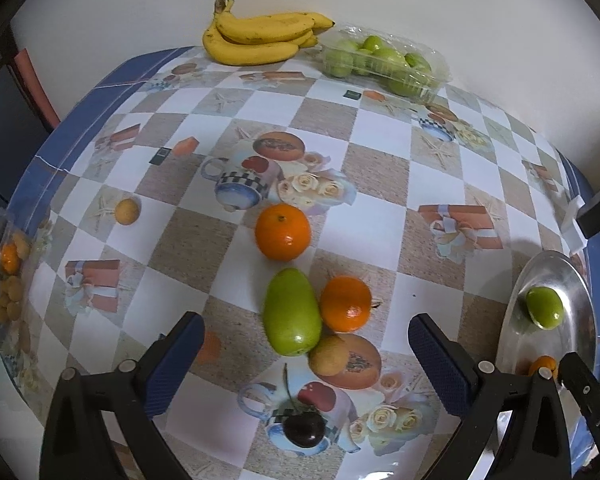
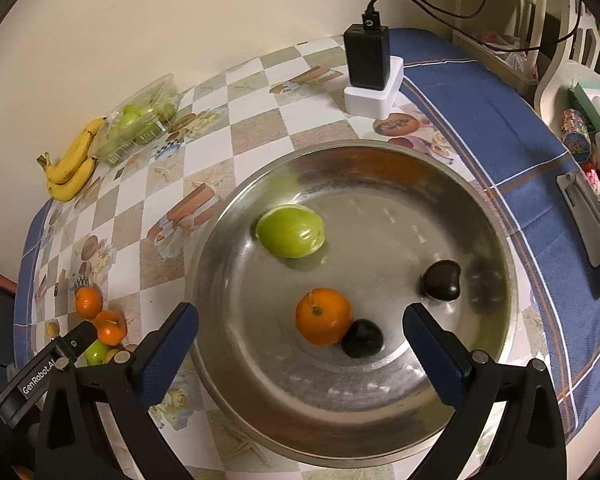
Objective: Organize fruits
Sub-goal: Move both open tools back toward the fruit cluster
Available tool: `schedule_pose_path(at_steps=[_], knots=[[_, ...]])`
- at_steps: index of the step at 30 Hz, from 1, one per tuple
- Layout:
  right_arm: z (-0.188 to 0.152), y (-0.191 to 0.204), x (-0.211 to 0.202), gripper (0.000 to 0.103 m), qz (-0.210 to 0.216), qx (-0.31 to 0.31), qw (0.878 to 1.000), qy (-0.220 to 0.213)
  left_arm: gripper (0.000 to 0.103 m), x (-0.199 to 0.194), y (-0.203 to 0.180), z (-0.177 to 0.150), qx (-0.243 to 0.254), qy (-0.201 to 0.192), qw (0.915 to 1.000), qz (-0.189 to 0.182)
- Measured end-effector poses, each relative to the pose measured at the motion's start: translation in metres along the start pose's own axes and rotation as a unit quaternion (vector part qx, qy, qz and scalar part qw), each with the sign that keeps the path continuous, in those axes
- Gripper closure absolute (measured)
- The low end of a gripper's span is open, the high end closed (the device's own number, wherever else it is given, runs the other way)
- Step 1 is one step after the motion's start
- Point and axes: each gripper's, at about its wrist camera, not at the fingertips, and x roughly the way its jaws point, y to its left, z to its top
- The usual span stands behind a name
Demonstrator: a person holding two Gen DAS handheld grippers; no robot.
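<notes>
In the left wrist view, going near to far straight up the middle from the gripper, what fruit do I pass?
Dark cherry → long green fruit → lone orange → bananas.

Steel bowl (image 1: 548,344) cut by right edge; packaged fruit (image 1: 8,280) at left edge blurred.

Black claw (image 1: 304,364) frames, blue textured pads (image 2: 168,356), silver screws
</notes>
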Motion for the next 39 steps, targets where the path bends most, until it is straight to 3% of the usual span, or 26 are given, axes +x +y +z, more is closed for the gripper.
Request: schedule_pose_path(at_steps=[12,26,33,39], knots=[[-0.005,0.034,0.0,0.001,0.036,-0.032,0.999,0.001,0.0,-0.008,0.025,0.006,-0.011,-0.017,0.9998,0.004],[-0.025,0.101,0.008,0.001,0.093,-0.094,0.991,0.024,0.0,-0.017,0.075,0.011,-0.051,-0.028,0.9983,0.006],[-0.042,0.124,0.013,0.001,0.096,-0.127,0.986,0.045,0.0,-0.01,0.088,0.003,-0.058,-0.008,0.9983,0.008],[-0.055,0.131,0.022,0.001,0.096,-0.137,0.983,0.076,0.0,0.0,0.091,-0.008,-0.034,0.018,0.999,0.021]])
